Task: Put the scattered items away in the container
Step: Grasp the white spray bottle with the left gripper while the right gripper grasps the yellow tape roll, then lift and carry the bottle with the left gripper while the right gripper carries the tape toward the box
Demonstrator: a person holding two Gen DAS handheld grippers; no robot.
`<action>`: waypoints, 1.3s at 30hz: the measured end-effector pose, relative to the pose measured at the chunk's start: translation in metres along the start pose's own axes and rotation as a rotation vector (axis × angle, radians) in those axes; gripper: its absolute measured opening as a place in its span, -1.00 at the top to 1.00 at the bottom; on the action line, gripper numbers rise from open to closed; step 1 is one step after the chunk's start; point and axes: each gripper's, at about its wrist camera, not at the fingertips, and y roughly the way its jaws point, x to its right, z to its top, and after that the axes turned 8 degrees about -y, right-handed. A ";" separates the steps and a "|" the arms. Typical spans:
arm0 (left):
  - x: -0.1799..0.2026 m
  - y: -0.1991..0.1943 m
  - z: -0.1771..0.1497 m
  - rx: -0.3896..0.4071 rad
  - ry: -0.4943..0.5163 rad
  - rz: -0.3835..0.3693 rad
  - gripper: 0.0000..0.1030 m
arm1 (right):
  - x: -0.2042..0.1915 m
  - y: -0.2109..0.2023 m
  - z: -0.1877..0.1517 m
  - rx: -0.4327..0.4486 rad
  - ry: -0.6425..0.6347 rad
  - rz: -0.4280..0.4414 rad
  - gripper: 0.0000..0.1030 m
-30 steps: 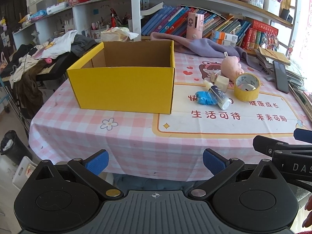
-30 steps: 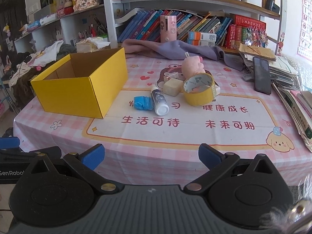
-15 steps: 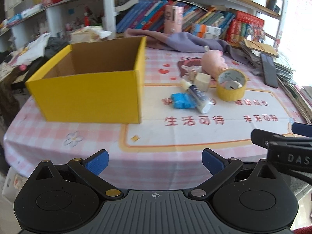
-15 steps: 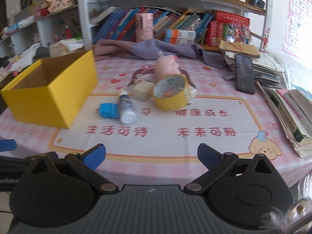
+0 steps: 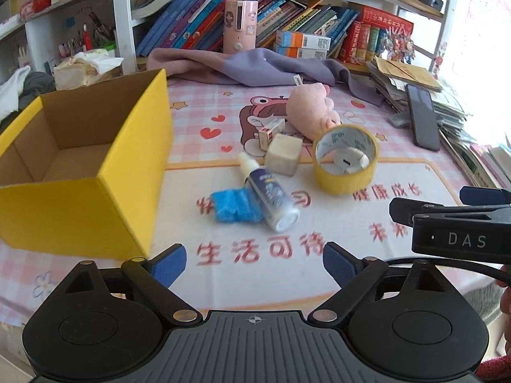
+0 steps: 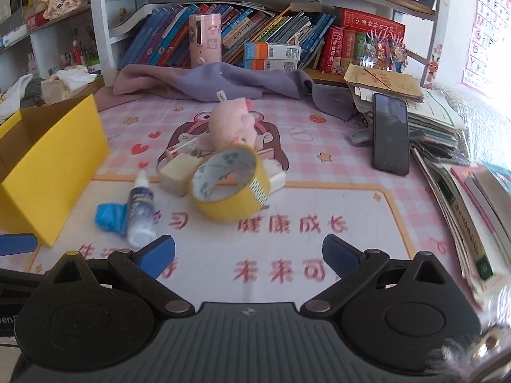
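Note:
An open, empty yellow cardboard box (image 5: 95, 166) stands on the left of the table; it also shows in the right wrist view (image 6: 48, 166). Scattered beside it lie a crumpled blue item (image 5: 234, 206), a white bottle with a blue label (image 5: 270, 198), a beige cube (image 5: 283, 154), a yellow tape roll (image 5: 345, 164), a small carton (image 5: 271, 132) and a pink plush toy (image 5: 311, 111). My left gripper (image 5: 254, 265) is open and empty, short of the bottle. My right gripper (image 6: 249, 257) is open and empty, short of the tape roll (image 6: 228, 188).
A purple cloth (image 5: 255, 67) lies along the back edge under bookshelves. A black phone (image 6: 391, 134) rests on stacked papers and books (image 6: 463, 172) at the right. The pink checked tablecloth (image 6: 319, 223) has bare room in front of the items.
Both grippers have moved forward over the table toward the scattered items, which now look nearer and larger. Both stay open and empty. The items have not moved.

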 end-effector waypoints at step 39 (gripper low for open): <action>0.030 0.120 0.058 -0.187 -0.128 0.100 0.37 | 0.067 0.139 0.061 -0.160 -0.003 0.237 0.76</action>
